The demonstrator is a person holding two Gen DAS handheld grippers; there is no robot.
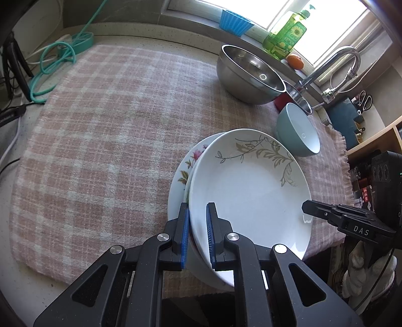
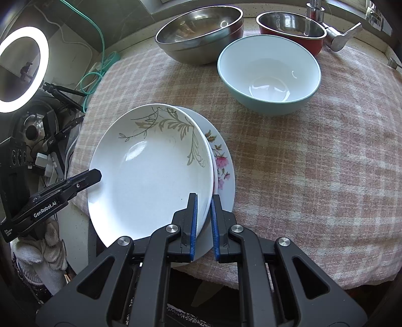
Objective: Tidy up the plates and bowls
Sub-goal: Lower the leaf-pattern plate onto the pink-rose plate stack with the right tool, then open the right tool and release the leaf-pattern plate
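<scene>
A white plate with a grey-green leaf pattern (image 1: 251,191) (image 2: 150,176) lies on top of a flower-patterned plate (image 1: 181,171) (image 2: 223,161) at the near edge of the checked cloth. My left gripper (image 1: 197,226) is shut on the leaf plate's near-left rim. My right gripper (image 2: 204,216) is shut on its opposite rim. Each gripper also shows in the other view, the right gripper (image 1: 309,208) and the left gripper (image 2: 98,174). Beyond the plates stand a teal bowl (image 1: 299,130) (image 2: 268,73), a large steel bowl (image 1: 248,73) (image 2: 198,32) and a red-sided steel bowl (image 2: 291,27).
A pink checked cloth (image 1: 105,130) (image 2: 314,156) covers the counter. A faucet (image 1: 334,63), an oil bottle (image 1: 286,35), an orange (image 1: 295,61) and a blue cup (image 1: 235,21) line the back. Teal cable (image 1: 55,60) lies at the far left; a ring light (image 2: 23,69) stands beside the counter.
</scene>
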